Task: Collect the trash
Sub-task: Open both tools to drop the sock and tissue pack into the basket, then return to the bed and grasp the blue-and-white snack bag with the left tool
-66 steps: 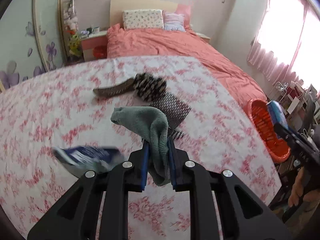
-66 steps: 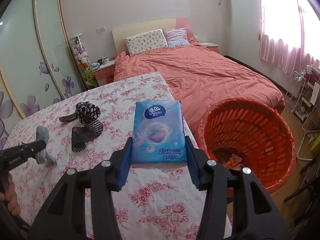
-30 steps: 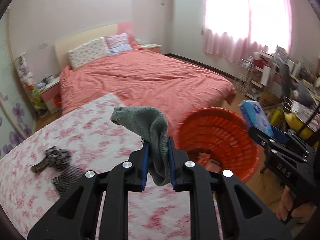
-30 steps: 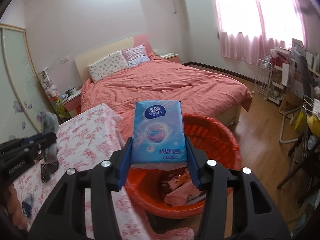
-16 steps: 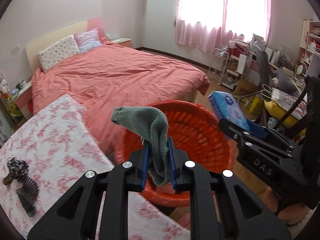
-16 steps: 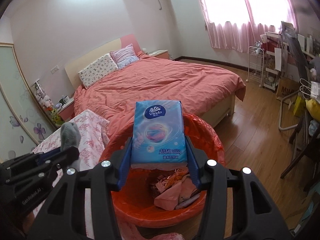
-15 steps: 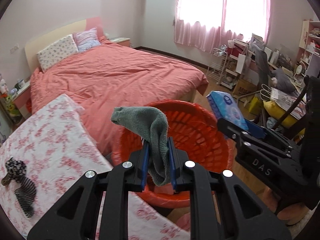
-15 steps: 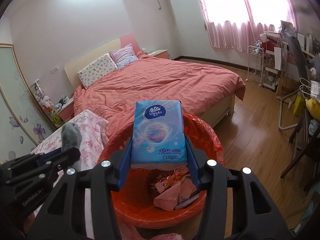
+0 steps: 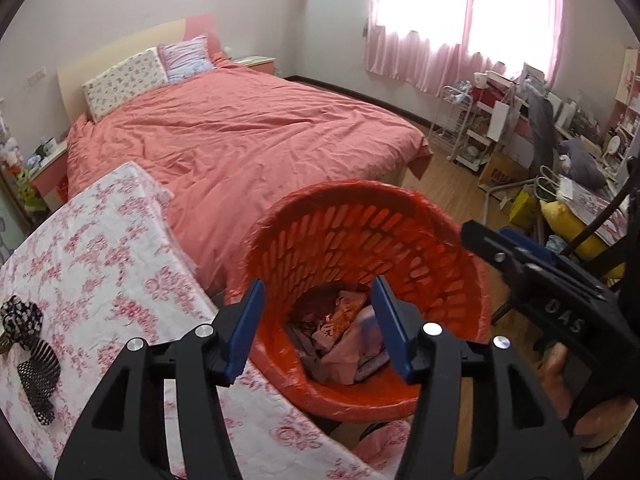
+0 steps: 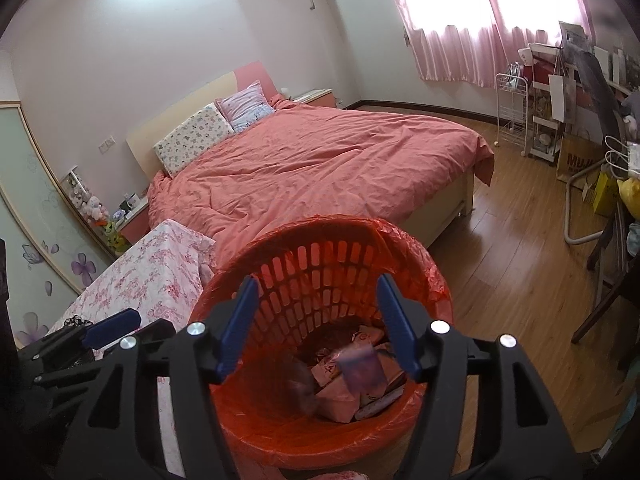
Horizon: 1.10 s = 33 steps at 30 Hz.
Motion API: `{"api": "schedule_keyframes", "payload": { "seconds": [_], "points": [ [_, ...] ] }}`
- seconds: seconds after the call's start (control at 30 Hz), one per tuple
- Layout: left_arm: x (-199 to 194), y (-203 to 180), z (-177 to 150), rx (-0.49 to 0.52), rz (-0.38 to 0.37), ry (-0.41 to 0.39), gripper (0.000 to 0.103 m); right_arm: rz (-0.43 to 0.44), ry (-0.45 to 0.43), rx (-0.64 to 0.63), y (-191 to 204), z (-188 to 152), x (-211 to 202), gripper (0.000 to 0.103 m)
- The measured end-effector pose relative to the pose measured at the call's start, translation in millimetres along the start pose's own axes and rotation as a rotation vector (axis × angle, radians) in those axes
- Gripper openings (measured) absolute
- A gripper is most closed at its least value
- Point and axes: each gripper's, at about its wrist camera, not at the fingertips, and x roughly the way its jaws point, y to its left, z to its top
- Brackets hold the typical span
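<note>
Both hand-held grippers are held above the orange basket [image 9: 360, 248], the left hand-held gripper [image 9: 316, 326] and the right hand-held gripper [image 10: 314, 322] with jaws just opened and nothing between them. A blurred blue tissue pack [image 10: 362, 368] is seen inside the basket among trash, beside the floral bench [image 9: 100, 264].

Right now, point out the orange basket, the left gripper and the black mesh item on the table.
orange basket [image 9: 362, 236]: left wrist view, inner slotted wall.
left gripper [image 9: 318, 328]: left wrist view, midway between its open fingertips.
black mesh item [image 9: 38, 376]: left wrist view, its netted middle.
</note>
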Motion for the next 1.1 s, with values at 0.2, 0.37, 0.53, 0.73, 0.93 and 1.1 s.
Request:
{"api": "schedule_keyframes", "payload": {
  "seconds": [0.2,0.37,0.53,0.73,0.93,1.1],
  "points": [
    [-24,27,-17,-0.031,0.081,-0.021,0.067,-0.038,-0.053,-0.071,19,-3,-17,0.074],
    [-56,65,-42,-0.071,0.172,-0.046,0.071,-0.041,-0.089,-0.152,47,-11,-31,0.082],
    [-94,111,-78,-0.115,0.3,-0.057,0.073,-0.018,-0.072,-0.224,85,-26,-32,0.083],
    [-145,175,-135,-0.196,0.482,-0.06,0.083,0.041,-0.011,-0.294,137,-54,-24,0.084],
    [-172,227,-186,-0.313,0.565,-0.013,0.083,0.103,0.054,-0.359,191,-86,-14,0.084],
    [-164,245,-213,-0.389,0.512,0.043,0.083,0.135,0.103,-0.416,227,-110,-8,0.084]
  ]
}}
